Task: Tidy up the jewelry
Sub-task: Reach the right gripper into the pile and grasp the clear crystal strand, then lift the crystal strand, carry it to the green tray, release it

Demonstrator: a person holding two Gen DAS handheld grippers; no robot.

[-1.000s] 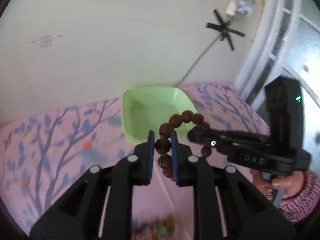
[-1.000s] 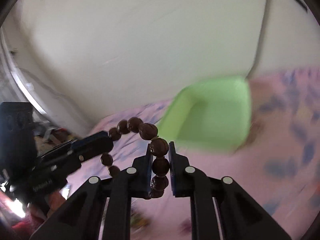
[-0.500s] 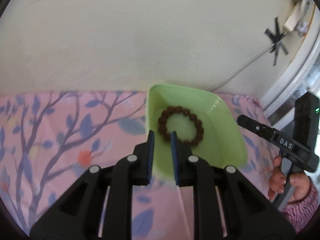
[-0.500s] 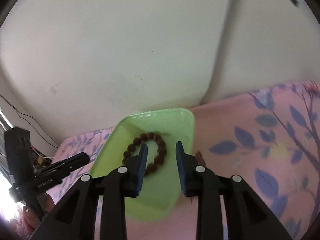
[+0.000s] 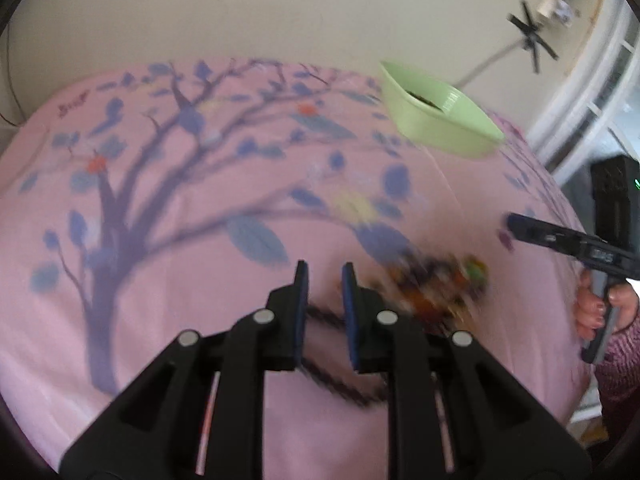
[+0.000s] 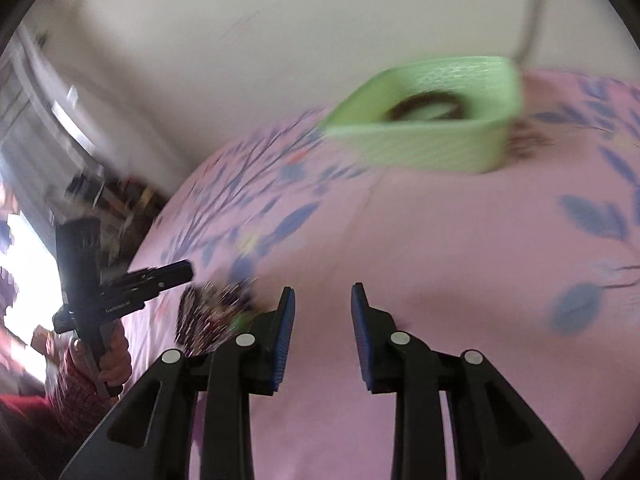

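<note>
While the brown bead bracelet (image 6: 424, 106) sits inside the green tray (image 6: 420, 148), there's more jewelry to deal with: a blurry multicolored beaded pile (image 5: 440, 284) on the pink bedspread (image 5: 180, 240), well apart from the tray on the person's side, plus a dark cord or strand (image 5: 332, 376) next to that pile.

Left gripper (image 5: 325, 284) has its jaws narrowly parted with nothing between them, hovering right beside the pile with the cord passing underneath. Right gripper (image 6: 323, 300) is spread wider, also empty, over bare fabric with the pile off to its left.

My guess on what could go wrong: the pile looks tangled and loose, so a pinch could snag only one strand and drag the rest, or grab a fold of the soft bedspread along with it. The motion blur doesn't help for aiming. A dangling cord could also miss the tray rim on the way over.

View differences: only the left wrist camera shows the cord; the right wrist camera looks into the tray and shows the bracelet as a ring, while the left one only catches a dark sliver over the rim.
</note>
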